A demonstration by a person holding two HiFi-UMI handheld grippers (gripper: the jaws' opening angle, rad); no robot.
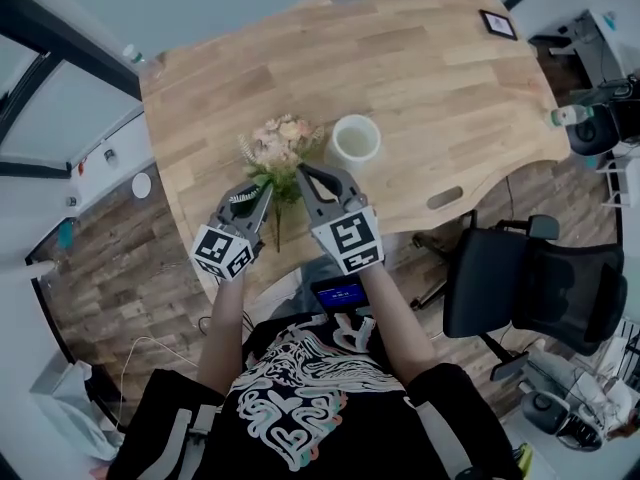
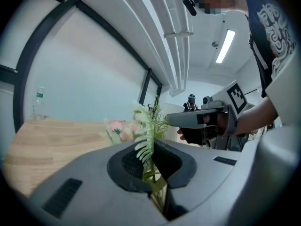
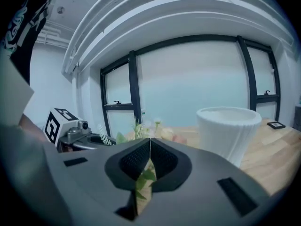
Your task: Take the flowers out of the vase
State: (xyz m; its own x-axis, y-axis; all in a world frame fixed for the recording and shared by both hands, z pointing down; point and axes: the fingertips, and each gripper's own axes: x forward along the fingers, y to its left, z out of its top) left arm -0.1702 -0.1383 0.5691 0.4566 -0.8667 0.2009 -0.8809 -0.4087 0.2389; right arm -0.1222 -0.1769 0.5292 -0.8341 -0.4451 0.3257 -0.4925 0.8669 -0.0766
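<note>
A bunch of pale pink flowers with green leaves hangs just over the wooden table, left of the empty white ribbed vase; its thin stem trails toward me. My left gripper is shut on a fern frond and stems, with pink blooms beyond. My right gripper is shut beside it, its tips meeting and green leaves in the slit between the fingers. The vase stands upright to the right in the right gripper view.
A small black-framed square lies at the table's far right corner. A plastic bottle stands at the far left corner. A black office chair sits off the table's right side. Windows with dark frames line the far wall.
</note>
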